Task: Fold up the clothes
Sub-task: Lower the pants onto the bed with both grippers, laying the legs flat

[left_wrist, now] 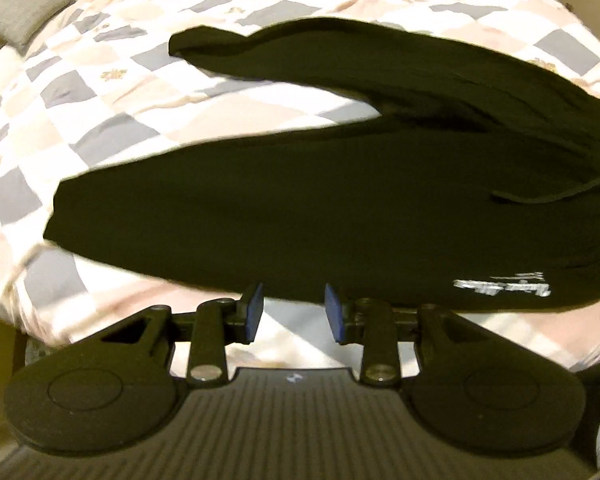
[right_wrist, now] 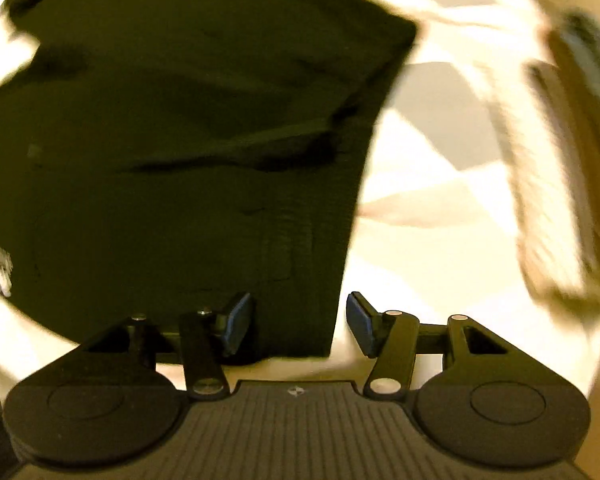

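While the black soft-knit trousers lie flat and unfolded on the checked quilted bedspread, legs toward 10 o'clock, left gripper and right gripper both hover spread, empty; folding unstarted.

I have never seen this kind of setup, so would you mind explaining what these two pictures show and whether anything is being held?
Each picture comes from a fisheye camera mounted on a hand-held two-finger gripper, looking forward along its fingers. A person holds one in each hand. The left gripper and right gripper are both open and hold nothing. Ahead lie black trousers, spread flat on a bed with a checked quilt, a drawstring at the waist and a grey pillow far back. The right view is blurred.
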Tool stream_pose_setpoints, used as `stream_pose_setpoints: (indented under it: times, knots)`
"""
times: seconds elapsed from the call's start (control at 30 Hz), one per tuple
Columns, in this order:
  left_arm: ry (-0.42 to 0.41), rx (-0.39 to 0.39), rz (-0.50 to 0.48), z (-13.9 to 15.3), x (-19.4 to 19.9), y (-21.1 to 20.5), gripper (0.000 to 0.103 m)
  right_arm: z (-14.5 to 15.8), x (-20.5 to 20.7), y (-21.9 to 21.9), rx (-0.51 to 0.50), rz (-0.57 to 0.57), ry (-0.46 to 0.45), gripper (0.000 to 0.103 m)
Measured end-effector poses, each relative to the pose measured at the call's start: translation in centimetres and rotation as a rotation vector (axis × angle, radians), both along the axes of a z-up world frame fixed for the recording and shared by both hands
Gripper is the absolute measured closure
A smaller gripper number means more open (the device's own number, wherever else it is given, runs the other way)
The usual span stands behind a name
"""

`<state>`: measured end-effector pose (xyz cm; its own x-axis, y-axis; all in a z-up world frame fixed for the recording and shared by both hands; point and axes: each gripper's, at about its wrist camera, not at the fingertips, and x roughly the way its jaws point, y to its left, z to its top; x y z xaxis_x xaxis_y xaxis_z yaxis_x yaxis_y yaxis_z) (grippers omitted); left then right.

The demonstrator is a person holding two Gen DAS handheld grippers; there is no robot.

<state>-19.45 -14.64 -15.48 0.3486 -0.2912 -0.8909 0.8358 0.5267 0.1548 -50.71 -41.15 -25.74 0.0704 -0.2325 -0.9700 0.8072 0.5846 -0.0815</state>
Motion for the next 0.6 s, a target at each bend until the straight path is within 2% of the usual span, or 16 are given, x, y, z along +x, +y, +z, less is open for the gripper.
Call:
stream_pose_setpoints:
  times: [0.07,0.13,0.23,0.3,0.4,0.5,0.6]
  knots:
    - [-0.013,-0.012,-0.023,0.4,2.3,0.6,0.073,1.3,0.7,1.5,-0.023,-0.066,-0.018,0.046]
    - [-0.009,-0.018,-0.004,0.4,4.7,0.7,0.073,2.4,2.0,2.2,-0.024,-0.074,-0.032,0.046]
    - [0.011,-0.038,0.042,0.5,7.8,0.7,0.073,3.8,5.3,3.6,-0.062,-0.023,-0.063,0.040]
    - [0.029,-0.059,0.081,0.6,9.6,0.4,0.073,4.6,7.9,3.9,-0.091,0.039,-0.093,0.040]
    - [0.015,-0.059,0.118,1.1,11.4,-0.2,0.073,4.5,12.2,3.6,-0.105,0.133,-0.144,0.040]
    - [-0.023,-0.089,0.118,2.1,12.5,-0.2,0.073,3.8,16.8,3.3,-0.087,0.200,-0.192,0.040]
    - [-0.024,-0.093,0.111,2.0,14.1,-0.6,0.073,4.4,21.1,3.7,-0.077,0.265,-0.247,0.040]
